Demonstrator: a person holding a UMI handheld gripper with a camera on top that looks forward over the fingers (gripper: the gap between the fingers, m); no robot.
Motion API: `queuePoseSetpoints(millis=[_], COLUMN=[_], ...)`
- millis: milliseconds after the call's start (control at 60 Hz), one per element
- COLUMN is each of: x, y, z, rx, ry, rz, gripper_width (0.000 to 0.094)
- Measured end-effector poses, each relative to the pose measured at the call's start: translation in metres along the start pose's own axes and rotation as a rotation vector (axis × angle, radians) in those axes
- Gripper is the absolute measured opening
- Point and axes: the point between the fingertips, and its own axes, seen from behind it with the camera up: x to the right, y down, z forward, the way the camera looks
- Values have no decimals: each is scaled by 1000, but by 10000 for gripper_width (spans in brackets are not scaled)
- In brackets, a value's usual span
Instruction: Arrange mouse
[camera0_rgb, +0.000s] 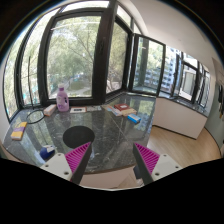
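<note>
Glass forms the round top of a table (100, 130) that fills the middle of the scene, reflecting the trees outside. The tool (112, 160) reaches forward from the near edge, its two black fingers spread wide apart with nothing between them; each finger carries a magenta pad (78, 155) on its inner face. The tool hangs above the near rim of the table and touches nothing.

Just beyond the fingers, near the middle of the tabletop, lies a small dark rounded object (77, 133) that may be the mouse (too small and dim to be sure). Farther back and to the left stands an upright pink bottle with a white cap (62, 99). At the table's left edge sits a yellow and blue block-like item (18, 131), and another small blue item (46, 152) rests on the near left rim, just beside the left finger. On the right side of the table lie a flat reddish box (122, 107) and, nearer the edge, a small blue and orange item (133, 118).

Tall dark-framed windows (75, 50) curve around behind the table, showing green trees, with buildings visible to the right. A pale floor (185, 145) shows to the right of the table.
</note>
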Motion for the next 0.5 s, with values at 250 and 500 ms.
queuePoseSetpoints(millis=[250,500], x=[-2,-99], y=[43,134], z=[-2,-8], rx=[-49,-148], ry=[-18,-172], rz=[14,-2], gripper_width=[852,856])
